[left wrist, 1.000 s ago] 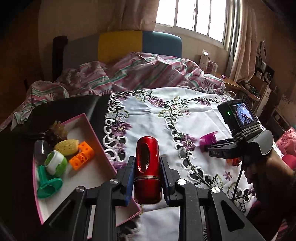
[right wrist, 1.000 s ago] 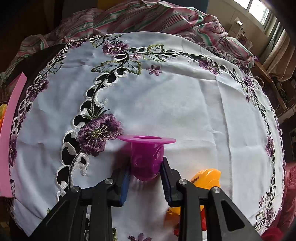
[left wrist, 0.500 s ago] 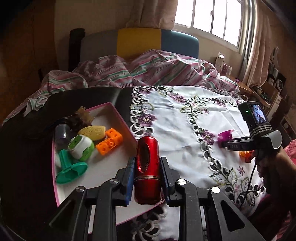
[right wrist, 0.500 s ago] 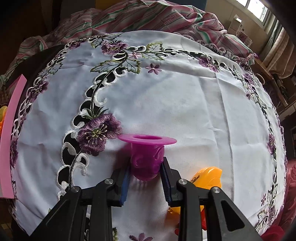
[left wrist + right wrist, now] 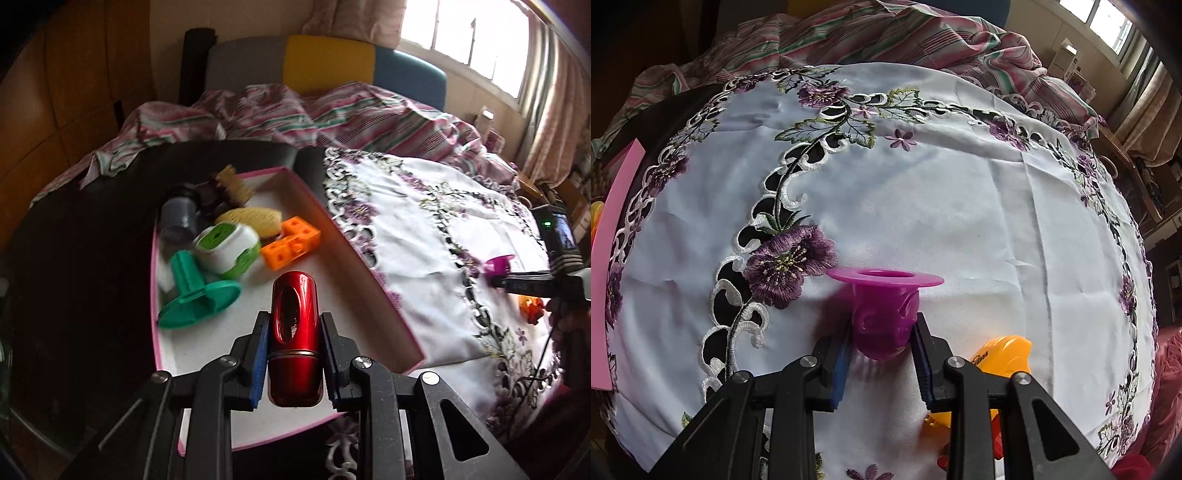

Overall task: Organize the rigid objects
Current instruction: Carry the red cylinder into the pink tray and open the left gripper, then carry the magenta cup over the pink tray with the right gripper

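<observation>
My left gripper (image 5: 294,332) is shut on a shiny red capsule-shaped case (image 5: 294,336) and holds it over the near part of a pink-rimmed white tray (image 5: 369,266). My right gripper (image 5: 882,332) is shut on a purple flanged cup (image 5: 884,310) just above the embroidered white tablecloth (image 5: 942,206). In the left wrist view the right gripper (image 5: 517,283) and the purple cup (image 5: 496,265) show at the far right.
The tray holds a green stand (image 5: 195,295), a green-white box (image 5: 227,249), an orange block (image 5: 291,245), a yellow sponge (image 5: 251,218), a grey cylinder (image 5: 179,218) and a brush (image 5: 229,188). An orange-yellow toy (image 5: 1004,354) lies beside the right gripper. The tray edge (image 5: 609,258) shows at left.
My left gripper has carried the red case leftward, from over the tablecloth edge to over the tray. The right gripper has stayed in place with the purple cup.
</observation>
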Action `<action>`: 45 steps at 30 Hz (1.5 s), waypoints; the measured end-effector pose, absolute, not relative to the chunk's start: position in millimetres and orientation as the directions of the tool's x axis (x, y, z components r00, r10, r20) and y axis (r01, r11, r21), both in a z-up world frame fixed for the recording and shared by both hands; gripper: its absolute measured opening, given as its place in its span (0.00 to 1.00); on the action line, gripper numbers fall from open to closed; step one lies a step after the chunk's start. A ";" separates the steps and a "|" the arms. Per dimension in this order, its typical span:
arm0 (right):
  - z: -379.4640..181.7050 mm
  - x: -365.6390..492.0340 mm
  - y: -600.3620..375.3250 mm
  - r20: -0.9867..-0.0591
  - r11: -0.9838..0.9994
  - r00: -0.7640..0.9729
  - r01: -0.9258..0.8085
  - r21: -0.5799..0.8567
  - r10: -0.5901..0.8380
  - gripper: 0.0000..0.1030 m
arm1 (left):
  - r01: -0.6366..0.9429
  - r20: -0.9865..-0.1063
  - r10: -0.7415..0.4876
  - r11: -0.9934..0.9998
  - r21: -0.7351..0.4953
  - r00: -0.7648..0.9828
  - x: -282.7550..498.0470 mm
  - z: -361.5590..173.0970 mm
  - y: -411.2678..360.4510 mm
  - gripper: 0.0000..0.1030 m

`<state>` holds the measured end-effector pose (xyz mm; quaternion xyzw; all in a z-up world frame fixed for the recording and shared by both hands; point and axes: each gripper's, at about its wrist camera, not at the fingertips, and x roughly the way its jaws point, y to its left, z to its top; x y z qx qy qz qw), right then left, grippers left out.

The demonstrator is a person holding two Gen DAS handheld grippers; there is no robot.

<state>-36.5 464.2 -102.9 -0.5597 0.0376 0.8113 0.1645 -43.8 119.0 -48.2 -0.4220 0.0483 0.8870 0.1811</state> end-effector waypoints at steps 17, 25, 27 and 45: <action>-103.3 -36.5 461.8 -0.918 -0.944 -0.320 -0.302 -0.134 0.233 0.29 | -0.257 -0.814 0.184 -0.965 -0.044 -0.551 -68.0 -79.9 95.8 0.25; -103.4 -34.3 462.0 -0.917 -0.945 -0.321 -0.297 -0.138 0.236 0.29 | -0.210 -0.831 0.156 -0.976 -0.048 -0.533 -80.2 -94.6 85.7 0.26; -103.3 -33.8 461.7 -0.917 -0.945 -0.321 -0.296 -0.141 0.237 0.29 | -0.197 -0.827 0.142 -0.980 -0.039 -0.544 -82.0 -96.4 82.2 0.26; -104.6 -32.6 461.2 -0.916 -0.945 -0.323 -0.293 -0.142 0.238 0.29 | -0.178 -0.774 0.159 -0.982 -0.061 -0.612 -67.5 -68.7 54.5 0.39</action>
